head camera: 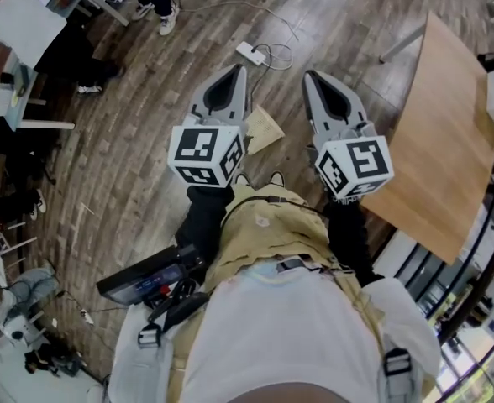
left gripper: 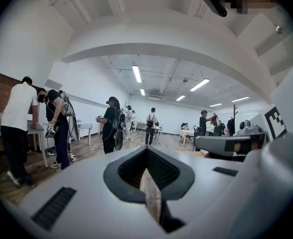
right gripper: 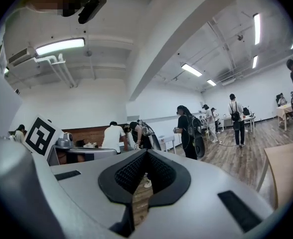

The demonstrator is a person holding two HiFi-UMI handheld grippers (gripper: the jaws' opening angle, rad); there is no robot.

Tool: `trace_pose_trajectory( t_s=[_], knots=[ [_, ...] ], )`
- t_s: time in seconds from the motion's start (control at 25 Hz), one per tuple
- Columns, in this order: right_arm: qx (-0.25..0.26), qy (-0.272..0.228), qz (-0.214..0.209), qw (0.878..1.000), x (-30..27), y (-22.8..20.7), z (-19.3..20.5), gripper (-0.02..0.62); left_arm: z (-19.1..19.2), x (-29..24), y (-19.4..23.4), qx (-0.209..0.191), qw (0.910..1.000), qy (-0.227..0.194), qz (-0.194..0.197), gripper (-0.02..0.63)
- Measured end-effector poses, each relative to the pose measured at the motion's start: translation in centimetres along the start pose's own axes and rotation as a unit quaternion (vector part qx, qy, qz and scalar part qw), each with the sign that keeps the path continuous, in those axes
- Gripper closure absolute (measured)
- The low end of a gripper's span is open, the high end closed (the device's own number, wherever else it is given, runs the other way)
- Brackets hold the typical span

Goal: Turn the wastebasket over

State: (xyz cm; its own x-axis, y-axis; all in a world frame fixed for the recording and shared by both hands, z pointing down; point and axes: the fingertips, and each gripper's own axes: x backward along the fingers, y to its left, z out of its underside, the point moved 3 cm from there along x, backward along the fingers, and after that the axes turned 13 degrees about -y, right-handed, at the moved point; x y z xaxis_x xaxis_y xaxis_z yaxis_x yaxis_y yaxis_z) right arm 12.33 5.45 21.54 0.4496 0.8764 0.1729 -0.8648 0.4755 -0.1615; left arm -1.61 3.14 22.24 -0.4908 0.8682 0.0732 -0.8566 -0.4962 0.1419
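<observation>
No wastebasket shows in any view. In the head view my left gripper [head camera: 235, 72] and right gripper [head camera: 312, 77] are held side by side at waist height, both pointing forward over the wooden floor. Each is shut with nothing between its jaws, and the tips meet. The left gripper view has the left gripper [left gripper: 147, 149] looking level across a large room with several people standing. The right gripper view has the right gripper [right gripper: 145, 152] facing the same room, with the left gripper's marker cube [right gripper: 40, 134] at its left.
A light wooden table [head camera: 449, 141] stands close at my right. A flat brown paper piece [head camera: 264, 129] lies on the floor just ahead of my feet, a white power strip [head camera: 250, 53] with cables beyond it. Desks [head camera: 28, 15] and people's legs [head camera: 159, 2] are far left.
</observation>
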Motion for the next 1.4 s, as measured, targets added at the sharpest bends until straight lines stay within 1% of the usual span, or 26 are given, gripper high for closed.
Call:
trace_pose_trajectory(
  t_s=[0.16, 0.36, 0.56, 0.8, 1.12, 1.28, 1.4],
  knots=[
    [-0.020, 0.015, -0.011, 1.000, -0.3, -0.4, 2.1, 0.577, 2.0, 0.9, 0.4, -0.001, 0.9996, 0.023, -0.017, 0.609],
    [-0.035, 0.028, -0.018, 0.999, -1.9, 0.4, 4.4, 0.577, 3.3, 2.1, 2.5, 0.000, 0.9986, 0.041, -0.033, 0.609],
    [-0.024, 0.033, -0.012, 0.999, -4.0, 1.8, 5.9, 0.577, 4.0, 1.8, 5.8, 0.013, 0.9986, 0.040, -0.033, 0.609],
    [-0.001, 0.041, -0.008, 0.999, -7.9, 3.6, 6.4, 0.577, 3.8, 0.0, 9.3, 0.033, 0.9986, 0.038, -0.012, 0.609],
    [0.003, 0.084, -0.004, 0.996, -12.3, 5.9, 9.4, 0.577, 5.7, -1.2, 14.7, 0.074, 0.9950, 0.066, -0.012, 0.609],
    [-0.008, 0.104, 0.007, 0.994, -12.6, 5.3, 11.4, 0.577, 8.0, -2.1, 15.0, 0.084, 0.9925, 0.088, -0.002, 0.609],
    [-0.025, 0.128, 0.004, 0.991, -12.6, 4.3, 13.4, 0.577, 10.9, -2.6, 15.2, 0.091, 0.9885, 0.120, -0.011, 0.609]
  ],
)
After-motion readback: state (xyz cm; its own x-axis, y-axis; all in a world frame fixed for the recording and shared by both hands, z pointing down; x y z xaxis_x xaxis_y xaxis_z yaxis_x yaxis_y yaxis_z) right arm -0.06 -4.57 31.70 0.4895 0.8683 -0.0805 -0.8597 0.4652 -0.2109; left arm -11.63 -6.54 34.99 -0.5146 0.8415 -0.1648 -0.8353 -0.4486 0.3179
